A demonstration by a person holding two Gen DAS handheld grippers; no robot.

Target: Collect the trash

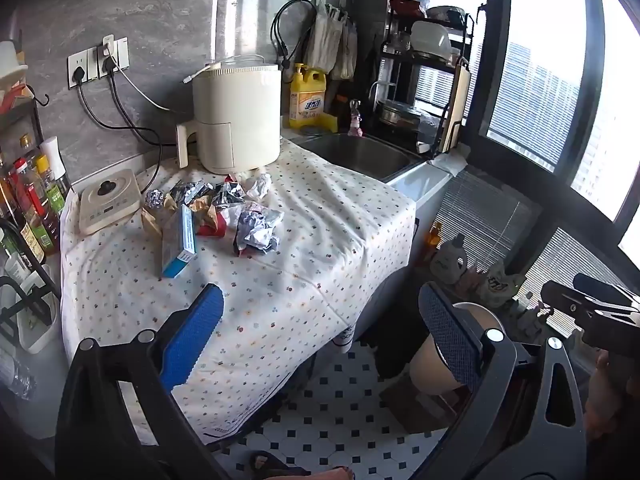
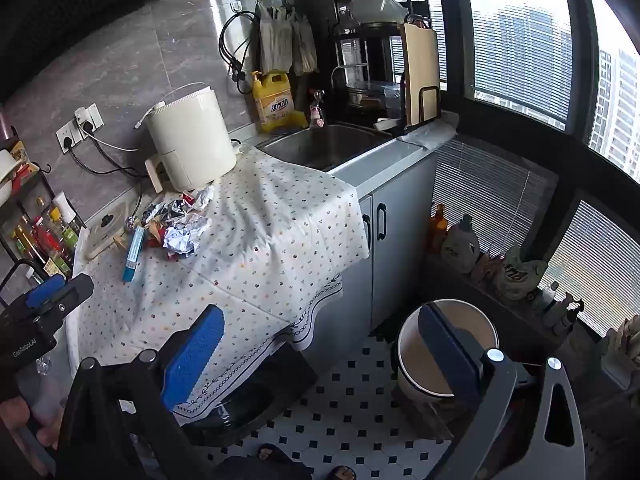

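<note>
A pile of trash lies on the spotted tablecloth in front of the white air fryer: crumpled paper, foil wrappers, a foil ball and a blue-and-white carton. The pile also shows in the right wrist view. A beige round bin stands on the tiled floor to the right of the counter; it also shows in the left wrist view. My left gripper is open and empty, held back from the counter's near edge. My right gripper is open and empty, over the floor between counter and bin.
A sink, yellow detergent jug and dish rack stand behind. An induction hob and sauce bottles are on the left. Bottles line the window sill. Cabinet doors are below the counter.
</note>
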